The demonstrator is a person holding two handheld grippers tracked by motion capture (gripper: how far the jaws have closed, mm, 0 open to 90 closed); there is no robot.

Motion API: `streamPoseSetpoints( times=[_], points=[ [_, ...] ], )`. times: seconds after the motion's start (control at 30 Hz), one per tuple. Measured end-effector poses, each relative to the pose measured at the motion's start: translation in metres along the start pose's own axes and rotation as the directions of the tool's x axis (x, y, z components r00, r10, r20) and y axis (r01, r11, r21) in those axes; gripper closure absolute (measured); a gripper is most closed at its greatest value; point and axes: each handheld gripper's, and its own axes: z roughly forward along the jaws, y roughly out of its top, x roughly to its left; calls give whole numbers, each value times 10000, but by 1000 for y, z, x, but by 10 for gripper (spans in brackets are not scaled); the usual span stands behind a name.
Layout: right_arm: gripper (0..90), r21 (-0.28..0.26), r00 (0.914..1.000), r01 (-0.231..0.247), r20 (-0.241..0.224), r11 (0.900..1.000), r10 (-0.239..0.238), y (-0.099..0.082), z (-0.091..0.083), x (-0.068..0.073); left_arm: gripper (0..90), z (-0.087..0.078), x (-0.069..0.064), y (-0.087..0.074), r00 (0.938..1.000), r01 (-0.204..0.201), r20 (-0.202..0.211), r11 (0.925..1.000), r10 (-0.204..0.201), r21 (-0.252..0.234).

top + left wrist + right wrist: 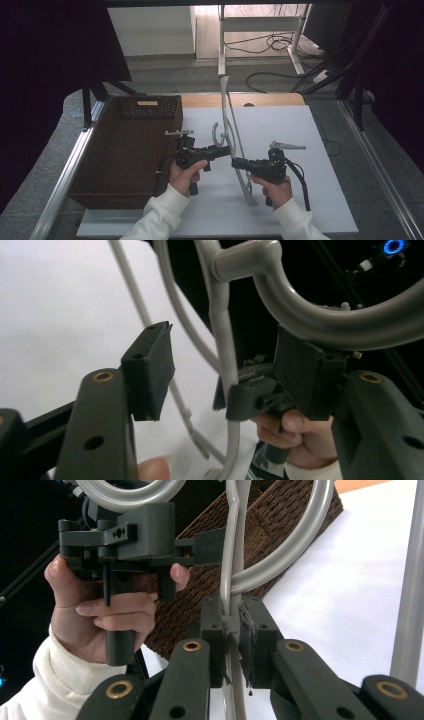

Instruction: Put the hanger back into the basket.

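White table (310, 150), matte surface, wood strip along the far edge. Dark woven wicker basket (125, 160) on its left side, rectangular, coarse weave.

Grey plastic clothes hanger (231, 131) held upright above mid-table, between the 2 grippers. Thin rounded bars, hook curling left near the left gripper, 1 end running down toward the table in front of the right hand.

Both forearms come in from the bottom in white sleeves. Left hand (186, 175) and right hand (272, 186) each wrap a pistol-style handle, the 2 grippers pointing at each other.

Left gripper (225, 375): jaws apart, pads not pressing anything. A vertical hanger bar passes through the gap; the thick hook curve lies across the top of the right pad.

Right gripper (231, 645): jaws together, clamped on a thin vertical hanger bar, both dark pads flat against it.
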Motion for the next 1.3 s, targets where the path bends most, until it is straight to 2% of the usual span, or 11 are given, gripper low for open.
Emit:
streamPoseSetpoints(
  times=[0.07,0.23,0.33,0.4,0.43,0.6,0.7,0.97,1.03,1.1,1.3],
  points=[
    [817,-26,10000,70,-69,10000,-70,0,1,0,419,2,0,-1,9999,-79,84,10000,79,-54],
    [817,-41,9999,40,-122,10000,-40,-1,3,3,429,7,1,-2,9999,-151,-47,9996,150,-247],
    [817,-16,9998,118,-158,9999,-118,-2,5,4,472,9,0,-3,9998,-199,-107,9993,196,-329],
    [817,30,9997,126,-225,9999,-125,-3,8,5,564,10,0,-3,9999,-115,-108,9990,110,-443],
    [817,30,9997,126,-225,9999,-125,-3,8,5,564,11,1,-3,9999,-98,-141,9989,92,-469],
    [814,96,9991,74,-422,9999,-70,-4,11,4,763,9,0,-2,9999,-3,-138,9976,-7,-690],
    [814,38,9989,198,-434,9998,-196,-4,11,6,798,9,1,-1,9998,145,131,9971,-136,-741],
    [788,-58,9961,499,-732,9987,-502,-2,10,9,818,7,-1,3,9970,391,701,9966,-341,-722],
    [755,-61,9954,573,-767,9983,-576,-1,9,11,818,4,-1,5,9954,510,847,9954,-441,-811],
    [684,-117,9952,653,-724,9978,-659,0,7,12,819,1,-1,7,9937,604,994,9946,-519,-847],
    [512,-293,9939,958,-520,9950,-972,3,-5,16,819,-6,-3,13,9938,627,972,9945,-545,-836]
  ],
)
